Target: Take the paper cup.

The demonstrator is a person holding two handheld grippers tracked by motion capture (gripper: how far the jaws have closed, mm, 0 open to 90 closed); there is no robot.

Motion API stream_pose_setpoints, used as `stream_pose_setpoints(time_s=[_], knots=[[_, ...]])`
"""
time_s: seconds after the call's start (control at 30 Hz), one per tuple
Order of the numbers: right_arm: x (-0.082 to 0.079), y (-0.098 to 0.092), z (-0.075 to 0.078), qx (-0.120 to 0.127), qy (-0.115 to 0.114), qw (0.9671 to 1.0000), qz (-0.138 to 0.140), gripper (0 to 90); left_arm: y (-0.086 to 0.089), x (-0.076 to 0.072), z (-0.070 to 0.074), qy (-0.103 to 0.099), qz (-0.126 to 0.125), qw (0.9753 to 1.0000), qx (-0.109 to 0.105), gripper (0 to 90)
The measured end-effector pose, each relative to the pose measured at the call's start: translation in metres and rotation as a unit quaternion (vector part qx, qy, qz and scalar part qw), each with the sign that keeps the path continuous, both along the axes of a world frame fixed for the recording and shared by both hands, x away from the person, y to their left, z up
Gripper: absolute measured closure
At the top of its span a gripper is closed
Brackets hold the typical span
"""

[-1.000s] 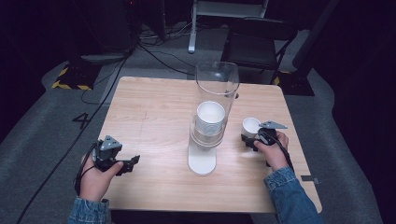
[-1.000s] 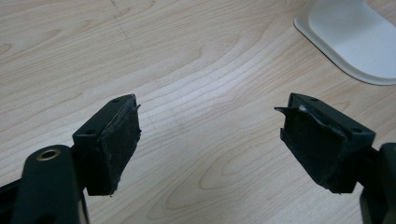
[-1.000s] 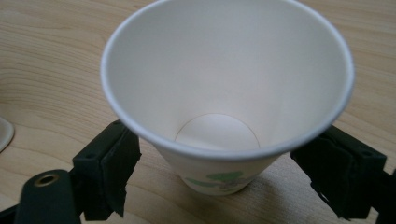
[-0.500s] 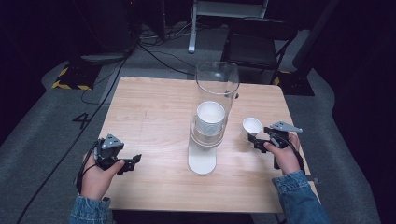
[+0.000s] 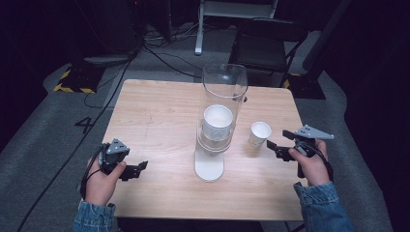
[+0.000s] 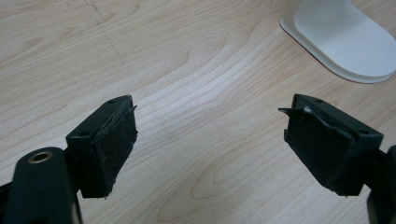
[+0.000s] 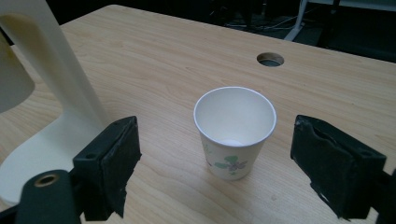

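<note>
The right gripper sat jaws apart at the paper cup's three o'clock, clear of it, while the left gripper rested jaws apart too.

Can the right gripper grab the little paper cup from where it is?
Probably yes. The right gripper is open, and the paper cup stands upright just ahead of its jaws on the table, with nothing between them.

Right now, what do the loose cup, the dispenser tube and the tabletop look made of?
Cup: thin paper, matte white, printed green pattern, rolled rim. Dispenser tube: clear, glossy, likely plastic; the stacked cup shows through it. Its stand: matte cream plastic, probably. Table: light wood-grain, smooth, possibly laminate.
</note>
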State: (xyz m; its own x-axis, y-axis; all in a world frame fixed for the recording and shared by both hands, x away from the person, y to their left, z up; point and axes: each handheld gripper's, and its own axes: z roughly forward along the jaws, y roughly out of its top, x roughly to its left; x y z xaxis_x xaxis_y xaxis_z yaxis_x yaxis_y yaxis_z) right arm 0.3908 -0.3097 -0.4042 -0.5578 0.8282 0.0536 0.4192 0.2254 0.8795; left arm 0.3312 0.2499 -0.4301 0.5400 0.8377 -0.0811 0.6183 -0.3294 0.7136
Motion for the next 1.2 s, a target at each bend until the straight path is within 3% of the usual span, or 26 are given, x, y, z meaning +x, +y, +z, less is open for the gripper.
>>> stream_pose_setpoints(time_s=[0.27,0.47,0.73,0.97,1.2], knots=[[-0.008,-0.028,0.012,0.003,-0.010,0.9997,-0.024,17.0,0.003,0.003,0.001,0.002,0.002,1.0000,-0.006,17.0],[-0.010,-0.047,0.010,-0.009,0.012,0.9999,-0.006,16.6,0.004,0.005,0.000,0.001,0.001,1.0000,-0.007,17.0],[-0.007,-0.068,0.000,-0.012,0.026,0.9991,-0.031,16.7,0.009,0.007,-0.002,0.004,0.009,0.9999,-0.011,17.0],[-0.002,-0.078,-0.010,0.001,0.040,0.9987,-0.032,18.2,0.012,0.007,-0.003,0.005,0.006,0.9999,-0.012,17.2],[-0.002,-0.076,-0.009,-0.001,0.031,0.9991,-0.029,17.6,0.011,0.007,-0.002,0.004,0.002,0.9999,-0.010,17.2]])
